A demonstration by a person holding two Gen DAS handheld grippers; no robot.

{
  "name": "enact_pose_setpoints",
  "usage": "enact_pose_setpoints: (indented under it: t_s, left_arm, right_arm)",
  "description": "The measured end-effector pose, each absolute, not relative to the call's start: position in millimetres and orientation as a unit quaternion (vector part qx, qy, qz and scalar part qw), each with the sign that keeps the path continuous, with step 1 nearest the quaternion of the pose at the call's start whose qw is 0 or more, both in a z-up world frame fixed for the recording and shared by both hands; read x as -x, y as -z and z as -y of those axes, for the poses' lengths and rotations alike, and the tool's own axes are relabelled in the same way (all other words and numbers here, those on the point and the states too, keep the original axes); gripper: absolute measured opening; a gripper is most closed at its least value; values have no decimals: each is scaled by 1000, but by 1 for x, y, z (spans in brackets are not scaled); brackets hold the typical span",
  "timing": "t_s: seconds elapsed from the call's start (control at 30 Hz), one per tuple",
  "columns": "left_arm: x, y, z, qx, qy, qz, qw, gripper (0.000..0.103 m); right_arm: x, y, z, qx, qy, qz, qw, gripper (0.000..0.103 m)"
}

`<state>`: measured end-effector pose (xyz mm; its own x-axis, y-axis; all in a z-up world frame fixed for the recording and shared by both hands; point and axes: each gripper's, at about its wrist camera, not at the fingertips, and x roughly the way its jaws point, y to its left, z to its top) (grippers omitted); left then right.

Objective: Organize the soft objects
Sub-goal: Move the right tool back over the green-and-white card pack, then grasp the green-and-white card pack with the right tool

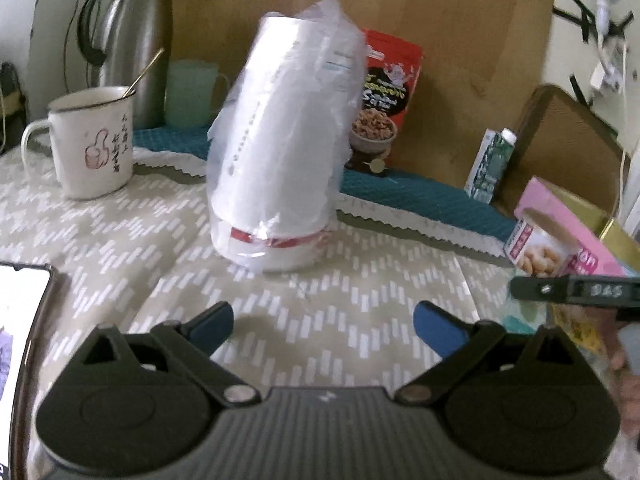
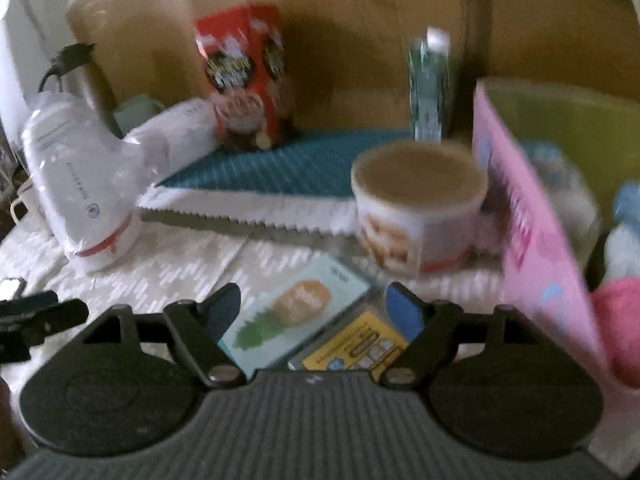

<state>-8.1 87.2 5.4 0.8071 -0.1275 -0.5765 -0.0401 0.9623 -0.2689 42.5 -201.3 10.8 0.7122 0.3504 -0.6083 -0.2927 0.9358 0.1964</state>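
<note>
A stack of white paper cups in a clear plastic sleeve stands leaning on the patterned tablecloth; it also shows in the right wrist view at the left. My left gripper is open and empty, a short way in front of the stack. My right gripper is open and empty above a pale blue snack packet and a yellow packet. A pink box at the right holds soft pink, blue and white items.
A white enamel mug, a steel thermos, a green cup, a red snack bag, a green carton and a round snack tub stand around a teal mat. A phone lies left.
</note>
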Motion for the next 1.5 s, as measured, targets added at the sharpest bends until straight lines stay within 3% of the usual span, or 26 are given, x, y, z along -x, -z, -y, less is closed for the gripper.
enact_pose_setpoints:
  t_s: [0.17,0.4,0.57,0.6,0.63,0.8,0.97,1.07,1.13,1.17,1.27,1.37,1.5]
  left_arm:
    - [9,-3,-106,191,25,-300,934,100]
    - [11,-3,-105,187,28,-298,936,100]
    - [9,-3,-98,171,36,-305,936,100]
    - [8,-4,-94,163,38,-308,936,100]
    - [7,-4,-90,155,39,-311,937,100]
    - [15,-6,-64,146,95,-329,928,99]
    - [27,-14,-23,110,164,-337,921,92]
    - [31,-18,1,92,206,-343,912,79]
    - [33,-17,18,77,234,-356,901,63]
    - [33,-15,27,72,248,-366,894,60]
    - [40,-16,53,43,268,-364,891,60]
    - [45,-17,81,36,307,-371,876,60]
    - [53,-15,120,0,334,-368,868,61]
  right_arm:
    - [-45,-10,163,-13,-205,-332,920,84]
    - [-4,1,102,113,-290,-289,905,84]
    - [22,4,119,109,-306,-279,904,82]
    - [26,4,124,104,-301,-274,907,67]
    - [31,4,130,102,-290,-266,913,45]
    - [54,7,157,75,-283,-261,920,44]
    - [85,11,170,91,-307,-253,913,44]
    - [104,12,187,109,-328,-244,906,44]
    - [118,14,203,123,-325,-234,908,45]
    - [123,14,210,127,-319,-232,910,45]
    - [134,17,237,133,-289,-224,921,47]
    - [144,20,264,135,-241,-213,937,58]
    - [153,25,294,102,-202,-210,951,59]
